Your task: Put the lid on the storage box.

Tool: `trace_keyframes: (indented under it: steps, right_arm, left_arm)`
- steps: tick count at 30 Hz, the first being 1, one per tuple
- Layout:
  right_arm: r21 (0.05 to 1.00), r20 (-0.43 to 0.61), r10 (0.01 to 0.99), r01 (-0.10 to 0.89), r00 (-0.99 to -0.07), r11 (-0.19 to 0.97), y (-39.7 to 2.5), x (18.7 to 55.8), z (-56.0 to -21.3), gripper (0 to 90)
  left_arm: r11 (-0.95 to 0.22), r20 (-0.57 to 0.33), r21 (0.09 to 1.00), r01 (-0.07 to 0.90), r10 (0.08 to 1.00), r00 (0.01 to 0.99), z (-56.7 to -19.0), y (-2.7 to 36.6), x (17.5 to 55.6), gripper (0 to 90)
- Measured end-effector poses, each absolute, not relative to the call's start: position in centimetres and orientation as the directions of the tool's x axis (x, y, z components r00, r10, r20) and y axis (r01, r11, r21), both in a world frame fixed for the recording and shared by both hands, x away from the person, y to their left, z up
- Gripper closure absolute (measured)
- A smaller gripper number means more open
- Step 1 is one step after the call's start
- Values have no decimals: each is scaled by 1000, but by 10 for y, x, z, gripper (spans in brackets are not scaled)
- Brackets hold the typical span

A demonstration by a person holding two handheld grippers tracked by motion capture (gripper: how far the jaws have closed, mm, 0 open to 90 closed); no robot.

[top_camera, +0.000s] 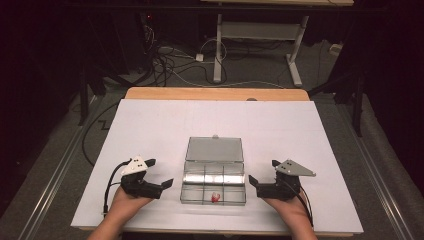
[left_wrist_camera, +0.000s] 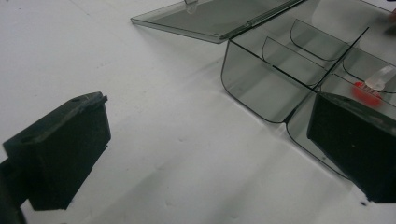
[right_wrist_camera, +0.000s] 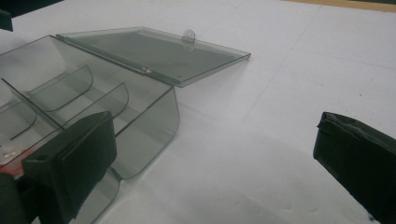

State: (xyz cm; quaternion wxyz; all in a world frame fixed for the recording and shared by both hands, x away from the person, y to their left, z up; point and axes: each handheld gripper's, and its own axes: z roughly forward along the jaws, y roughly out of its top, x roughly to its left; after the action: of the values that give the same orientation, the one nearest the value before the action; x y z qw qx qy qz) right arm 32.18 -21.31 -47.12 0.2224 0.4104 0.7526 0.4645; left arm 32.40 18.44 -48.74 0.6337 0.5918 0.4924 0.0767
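Clear compartment box lies open, lid flat, small red piece inside.

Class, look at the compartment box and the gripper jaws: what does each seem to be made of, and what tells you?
Compartment box: probably smoky clear plastic, glossy; its dividers and the white tabletop show through its walls. Left gripper and right gripper: jaws look like matt black plastic, perhaps rubber-faced; no shine, slightly rough edges.

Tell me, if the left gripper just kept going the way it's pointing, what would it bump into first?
Most likely the clear compartment box. The left gripper, jaws open, points at the box's near left wall, with bare white table between them. Its right jaw would probably touch first, though depth is uncertain.
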Motion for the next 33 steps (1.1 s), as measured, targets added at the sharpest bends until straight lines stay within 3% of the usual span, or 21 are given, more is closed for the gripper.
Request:
trace_keyframes:
  steps: [33]
  right_arm:
    - [887,111,816,427,-567,176,-189,368,-462,4]
  left_arm:
    - [354,-620,764,540,636,460,-478,153,395,0]
